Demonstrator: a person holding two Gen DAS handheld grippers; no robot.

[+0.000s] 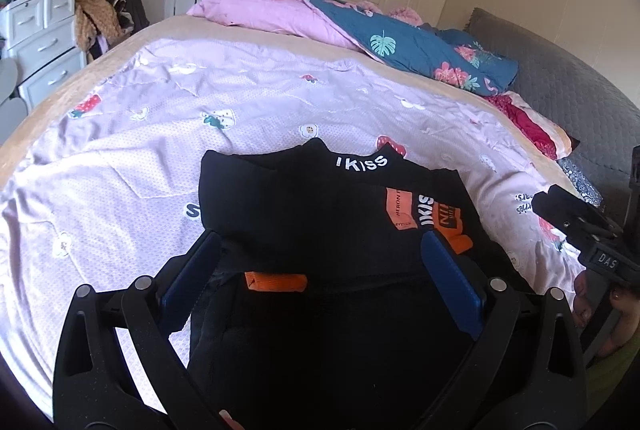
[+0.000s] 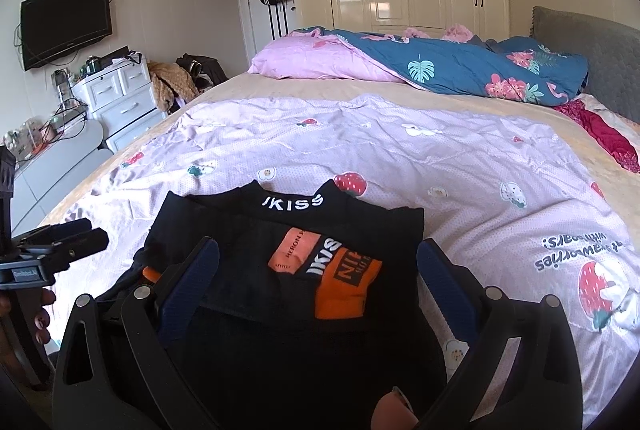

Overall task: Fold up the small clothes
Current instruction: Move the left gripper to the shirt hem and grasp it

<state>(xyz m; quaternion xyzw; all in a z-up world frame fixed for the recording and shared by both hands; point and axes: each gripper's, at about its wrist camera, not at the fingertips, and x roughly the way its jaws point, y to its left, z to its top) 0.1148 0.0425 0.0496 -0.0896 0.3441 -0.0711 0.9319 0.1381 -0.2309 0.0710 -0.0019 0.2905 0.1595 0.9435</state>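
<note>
A small black garment [image 1: 320,205] with white "IKISS" lettering and orange patches lies partly folded on the lilac sheet; it also shows in the right wrist view [image 2: 256,230]. My left gripper [image 1: 320,250] is open, its blue-padded fingers [image 1: 452,282] spread over the garment's near part, holding nothing. My right gripper [image 2: 318,254] is open too, its fingers [image 2: 444,278] spread over the same garment. The right gripper also shows at the right edge of the left wrist view [image 1: 580,226], and the left one shows at the left edge of the right wrist view [image 2: 52,250].
The lilac strawberry-print sheet [image 2: 400,157] covers a wide bed. A pink and blue quilt [image 2: 440,65] is bunched at the far side, with a grey headboard [image 2: 592,45] at right. White drawers [image 2: 120,97] stand left of the bed.
</note>
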